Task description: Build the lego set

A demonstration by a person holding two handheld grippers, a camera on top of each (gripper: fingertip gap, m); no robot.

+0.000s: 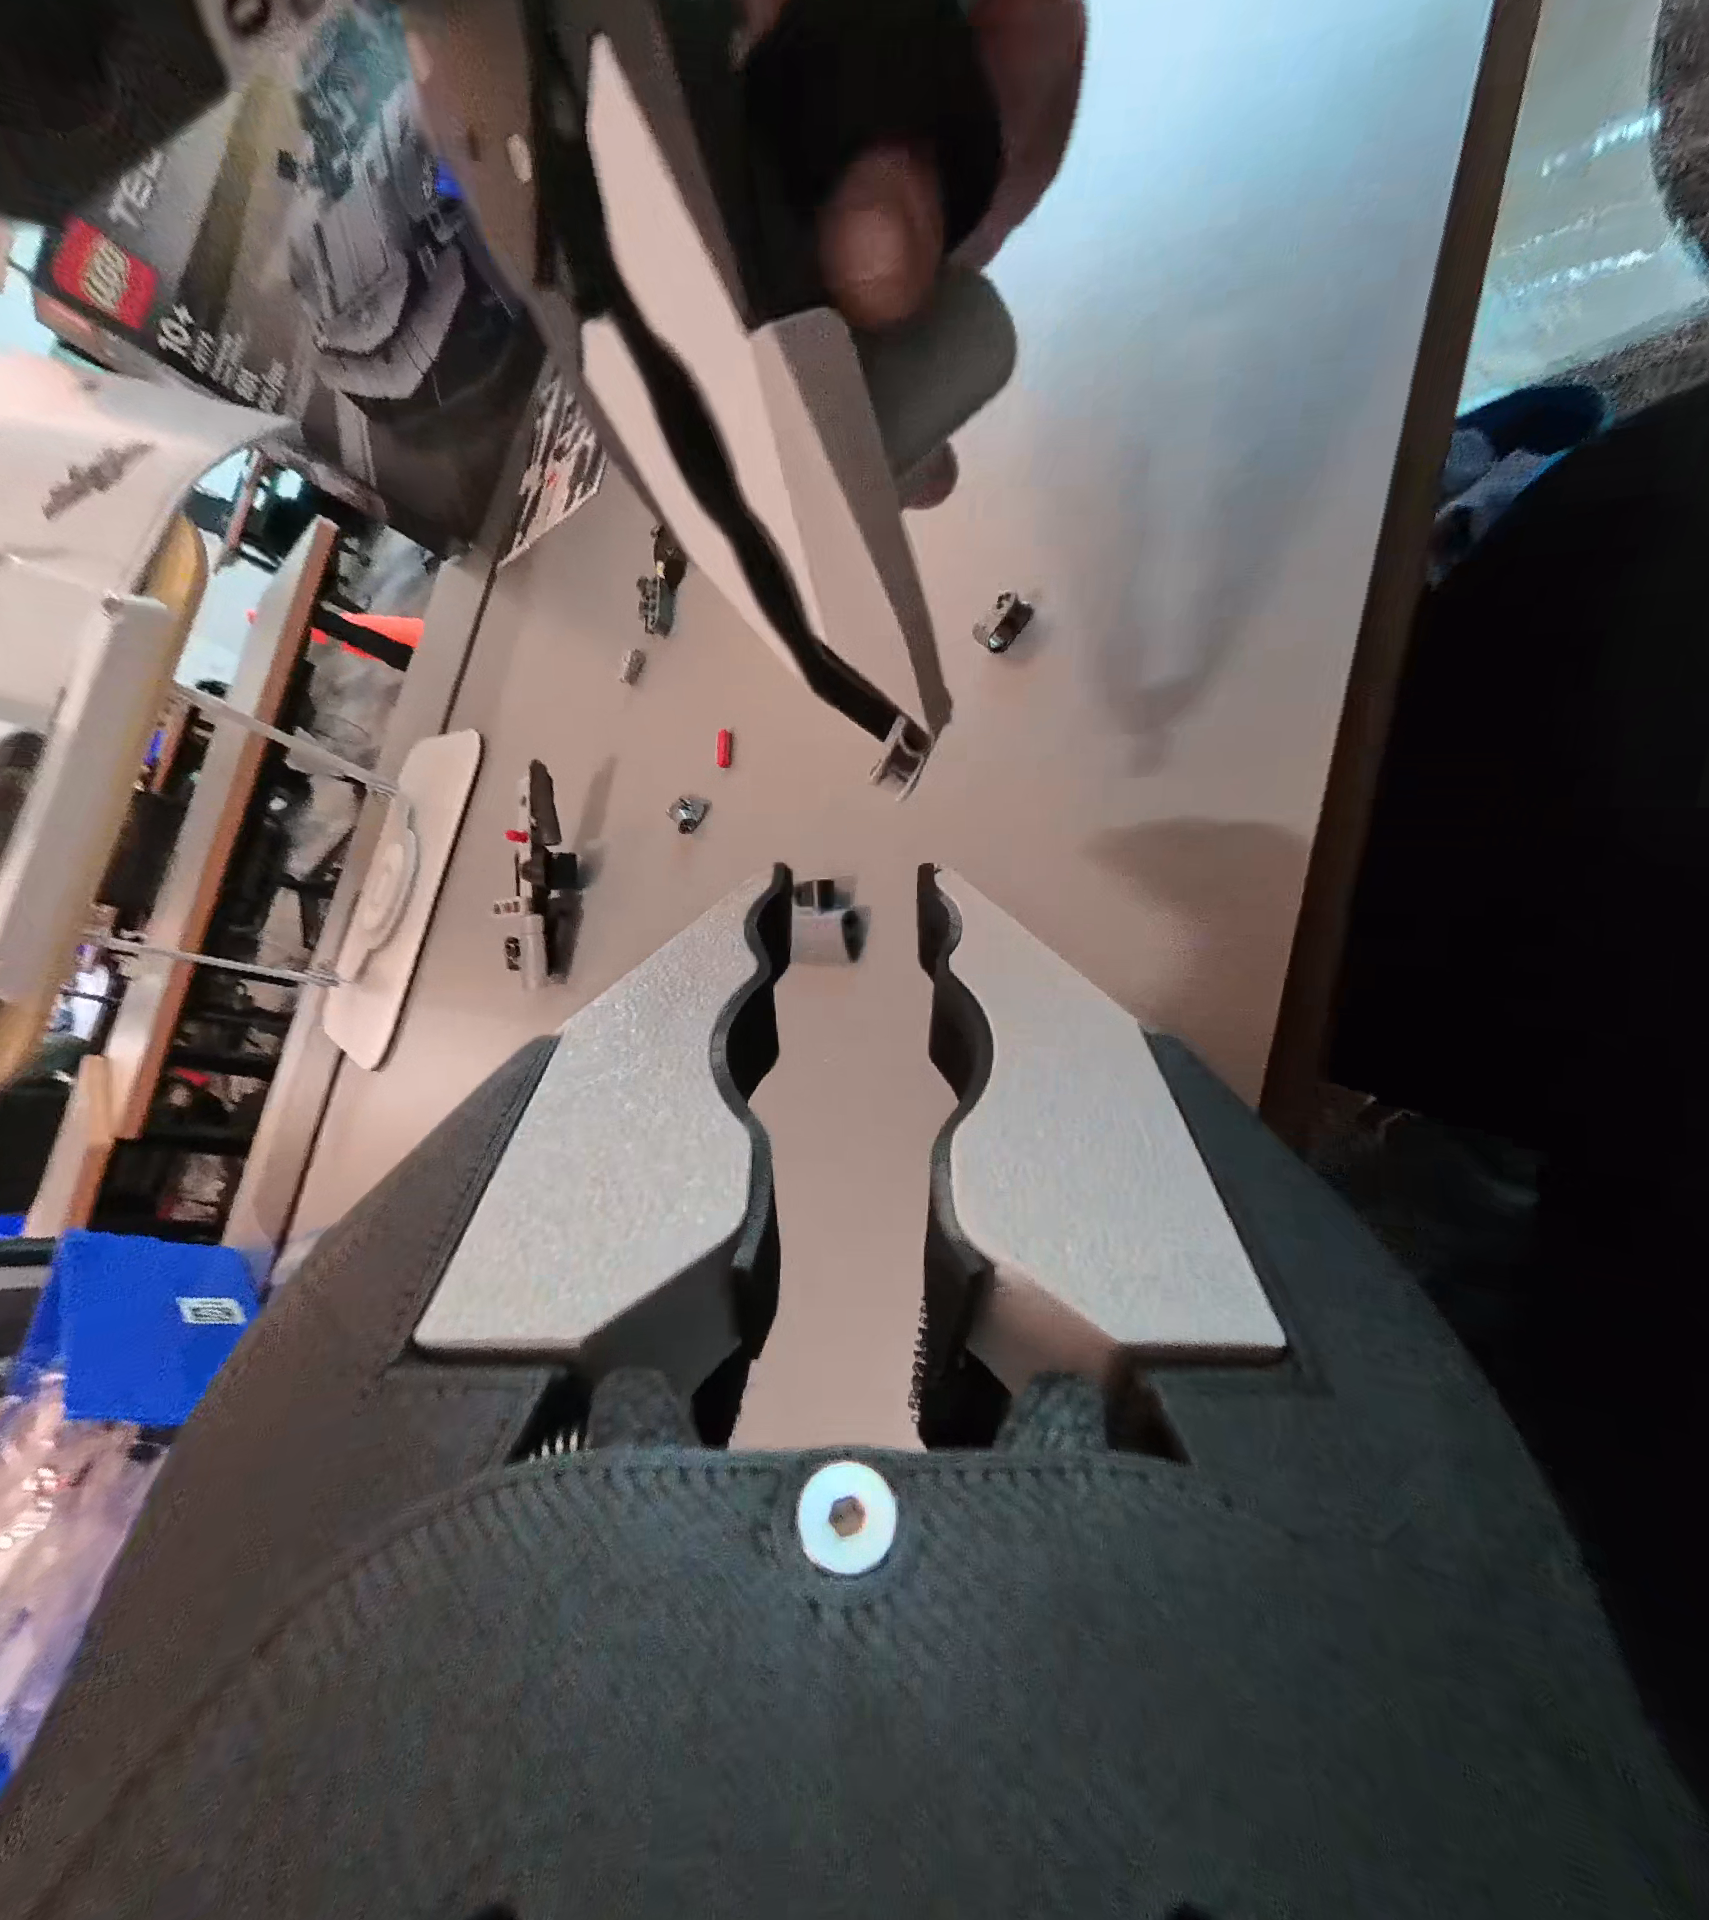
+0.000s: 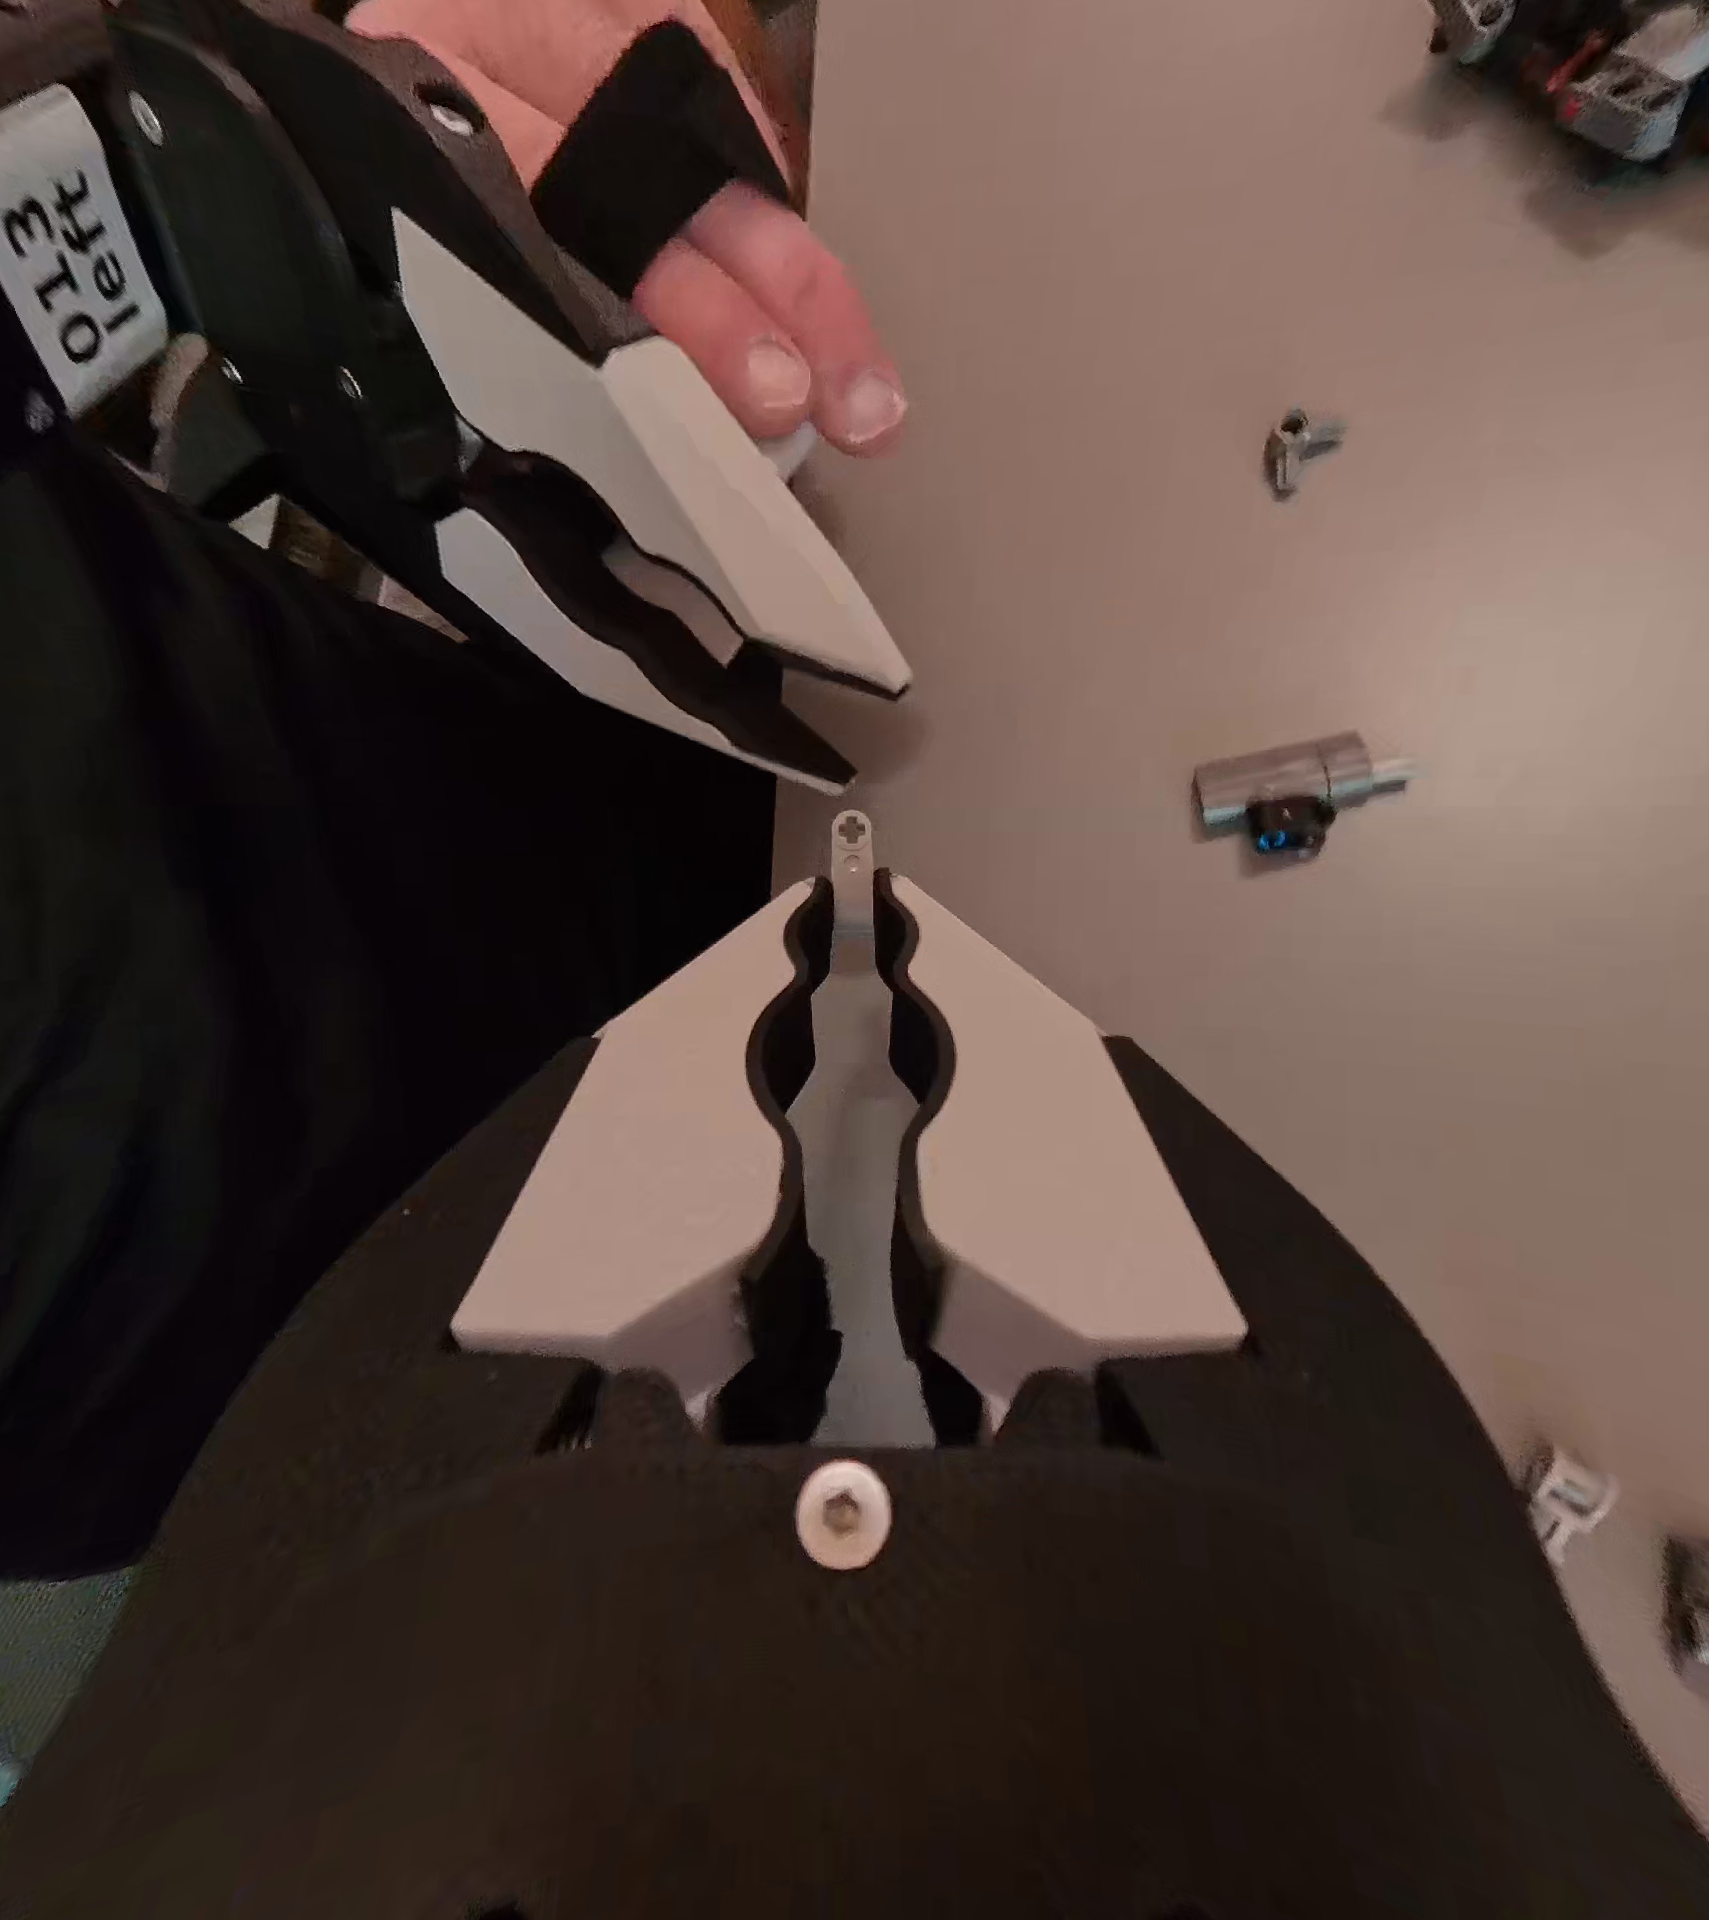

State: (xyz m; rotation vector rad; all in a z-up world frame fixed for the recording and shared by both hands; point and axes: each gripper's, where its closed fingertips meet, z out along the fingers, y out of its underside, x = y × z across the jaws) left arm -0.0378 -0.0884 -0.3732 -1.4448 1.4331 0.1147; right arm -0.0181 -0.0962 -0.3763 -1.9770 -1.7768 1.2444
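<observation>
My right gripper (image 2: 852, 881) is shut on a thin light-grey lever piece (image 2: 851, 844) whose end, with a cross hole, sticks out past the tips. It also shows in the left wrist view (image 1: 917, 732), reaching down from above with the thin piece (image 1: 898, 767) at its tips. My left gripper (image 1: 855, 883) is open and empty; a small grey connector (image 1: 829, 921) lies on the table just beyond its tips. In the right wrist view the left gripper (image 2: 876, 732) hangs open just above the lever's end, not touching it.
Loose parts lie on the beige table (image 1: 1089, 436): a dark sub-assembly (image 1: 543, 883), a red pin (image 1: 722, 746), a dark connector (image 1: 1004, 621). A grey-and-blue sub-assembly (image 2: 1286, 795) and the partly built model (image 2: 1639, 83) are at right. The set's box (image 1: 258, 312) stands behind. My two grippers' fingertips are within a few centimetres of each other. Left tips and right tips are each some 9 centimetres from the small grey connector (image 1: 829, 921). It turns up in the right wrist view (image 2: 1261, 803) as well.
</observation>
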